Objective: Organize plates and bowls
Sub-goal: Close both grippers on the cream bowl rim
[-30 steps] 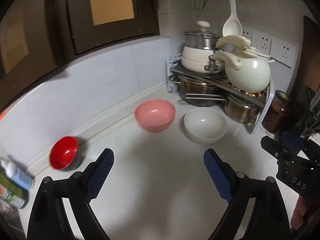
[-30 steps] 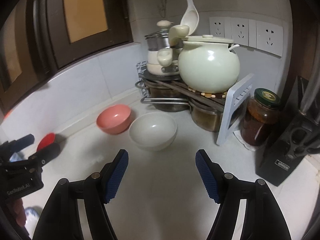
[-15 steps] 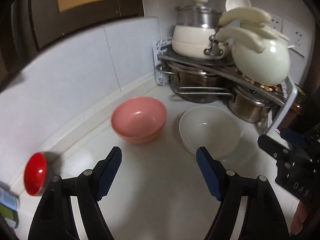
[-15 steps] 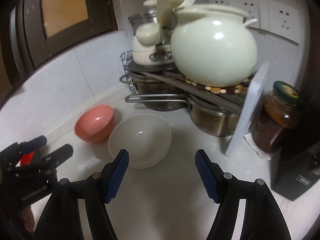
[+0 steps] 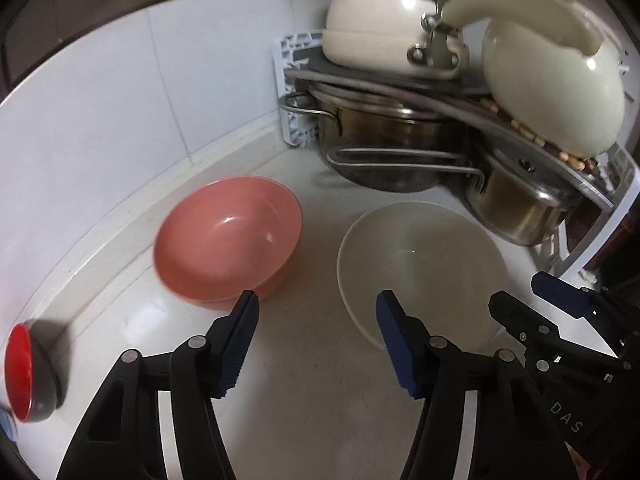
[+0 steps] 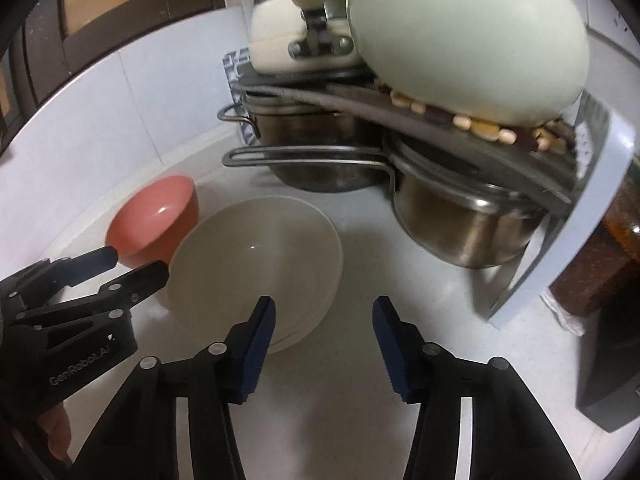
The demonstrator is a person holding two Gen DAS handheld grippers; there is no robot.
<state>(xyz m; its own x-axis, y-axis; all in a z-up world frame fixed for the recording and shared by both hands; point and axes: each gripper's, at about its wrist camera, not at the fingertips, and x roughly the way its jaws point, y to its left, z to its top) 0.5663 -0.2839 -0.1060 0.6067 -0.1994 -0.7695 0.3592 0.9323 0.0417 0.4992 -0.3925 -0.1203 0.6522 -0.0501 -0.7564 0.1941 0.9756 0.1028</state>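
Note:
A pink bowl and a white bowl stand side by side on the white counter. My left gripper is open and hovers just in front of the gap between them, its right fingertip over the white bowl's near rim. In the right wrist view the white bowl lies ahead-left of my open right gripper, whose left fingertip is over the bowl's near rim. The pink bowl sits behind it. A small red bowl lies at the far left.
A corner rack holds steel pots below and a cream kettle and a lidded pot on top. A tiled wall runs behind the bowls. A dark block stands at the right.
Both grippers have moved forward and down toward the two bowls, which now fill more of each view. Both stay open. The bowls have not moved.

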